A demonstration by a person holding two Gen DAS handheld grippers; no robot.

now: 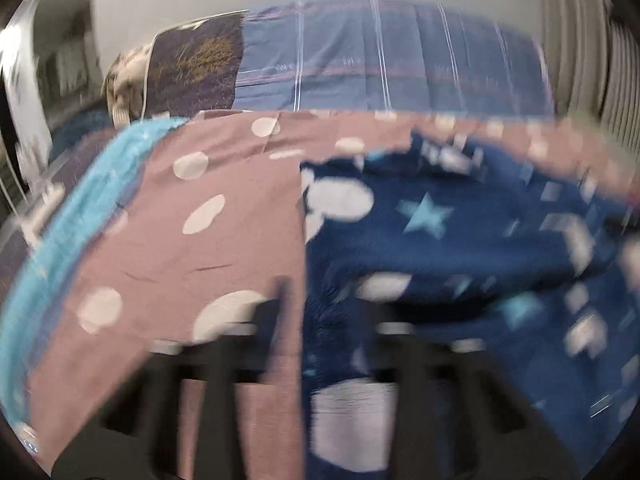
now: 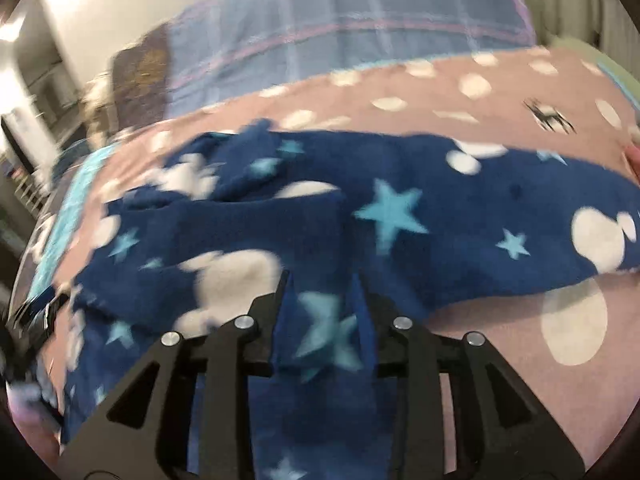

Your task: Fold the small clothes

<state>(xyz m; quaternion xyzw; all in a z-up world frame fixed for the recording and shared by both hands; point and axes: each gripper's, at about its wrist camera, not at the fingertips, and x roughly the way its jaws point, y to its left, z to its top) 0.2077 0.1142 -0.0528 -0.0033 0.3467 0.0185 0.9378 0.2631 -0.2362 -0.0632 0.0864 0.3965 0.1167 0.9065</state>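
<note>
Gripping a navy fleece garment [image 2: 460, 208] printed with stars and white blobs, both tools worked over a pink polka-dot bedspread [image 2: 500, 92].

Seen from its own camera, the right gripper [image 2: 320, 280] had its jaws partly apart with a fold of the navy fleece bunched between them, pads pressing its sides. The left gripper [image 1: 320, 292] was badly blurred; its jaws sat drawn together at the garment's left edge, and whether cloth was pinched could not be told. A blue plaid blanket [image 1: 384, 56] lay at the far side.
</note>
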